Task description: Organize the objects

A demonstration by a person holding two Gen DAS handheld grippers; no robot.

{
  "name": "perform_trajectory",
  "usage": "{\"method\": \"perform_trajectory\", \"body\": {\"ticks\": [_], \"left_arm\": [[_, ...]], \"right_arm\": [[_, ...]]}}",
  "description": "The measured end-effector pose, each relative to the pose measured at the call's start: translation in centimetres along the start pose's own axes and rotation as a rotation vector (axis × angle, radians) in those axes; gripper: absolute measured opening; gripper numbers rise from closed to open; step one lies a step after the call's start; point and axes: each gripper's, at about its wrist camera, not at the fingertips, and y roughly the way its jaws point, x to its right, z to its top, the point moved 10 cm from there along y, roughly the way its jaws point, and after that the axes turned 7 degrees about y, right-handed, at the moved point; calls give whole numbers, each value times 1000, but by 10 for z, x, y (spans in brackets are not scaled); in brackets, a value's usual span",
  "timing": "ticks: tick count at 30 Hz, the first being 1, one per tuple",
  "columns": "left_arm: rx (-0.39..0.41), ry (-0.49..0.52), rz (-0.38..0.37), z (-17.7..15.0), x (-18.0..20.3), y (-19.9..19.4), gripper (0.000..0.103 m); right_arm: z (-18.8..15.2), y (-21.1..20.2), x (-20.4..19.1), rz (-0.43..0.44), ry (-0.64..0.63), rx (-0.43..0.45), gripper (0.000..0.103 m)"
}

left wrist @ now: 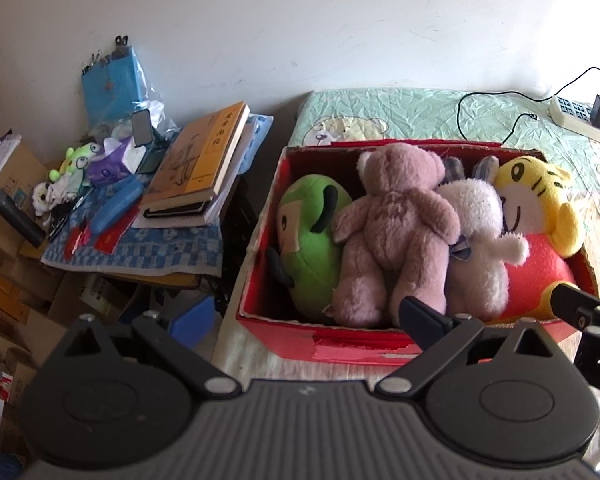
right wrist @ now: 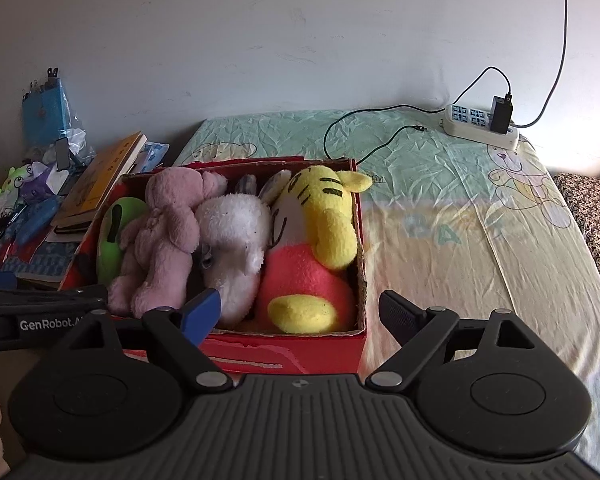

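A red cardboard box (left wrist: 340, 346) stands on the bed, packed with plush toys side by side. From left to right they are a green toy (left wrist: 312, 240), a pink bear (left wrist: 396, 216) lying face down, a white plush (left wrist: 476, 216) and a yellow tiger (left wrist: 536, 208). My left gripper (left wrist: 308, 320) hovers open at the box's near left corner, holding nothing. My right gripper (right wrist: 300, 314) is wide open over the near edge of the box (right wrist: 300, 356), by the tiger (right wrist: 316, 232) and the white plush (right wrist: 236, 228), with nothing gripped.
A side table left of the bed carries stacked books (left wrist: 204, 152), a blue pencil case (left wrist: 116, 208) and small toys. A power strip (right wrist: 476, 124) with a charger and cables lies at the bed's far end. Bare sheet (right wrist: 460, 232) spreads right of the box.
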Motion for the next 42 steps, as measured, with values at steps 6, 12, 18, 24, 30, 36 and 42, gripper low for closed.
{"method": "perform_trajectory", "body": {"ticks": [6, 12, 18, 24, 30, 36, 42], "left_arm": [[-34, 5, 11, 0, 4, 9, 99], [-79, 8, 5, 2, 7, 8, 99], [-43, -8, 6, -1, 3, 6, 99], [-47, -1, 8, -8, 0, 4, 99], [-53, 3, -17, -16, 1, 5, 99], [-57, 13, -50, -24, 0, 11, 99], [-62, 14, -67, -27, -6, 13, 99]], "right_arm": [[4, 9, 7, 10, 20, -17, 88], [6, 12, 9, 26, 41, -64, 88], [6, 11, 10, 26, 6, -16, 89], [0, 7, 9, 17, 13, -27, 89], [-8, 3, 3, 10, 12, -24, 89], [-14, 4, -1, -25, 24, 2, 89], [-15, 4, -1, -44, 78, 13, 89]]}}
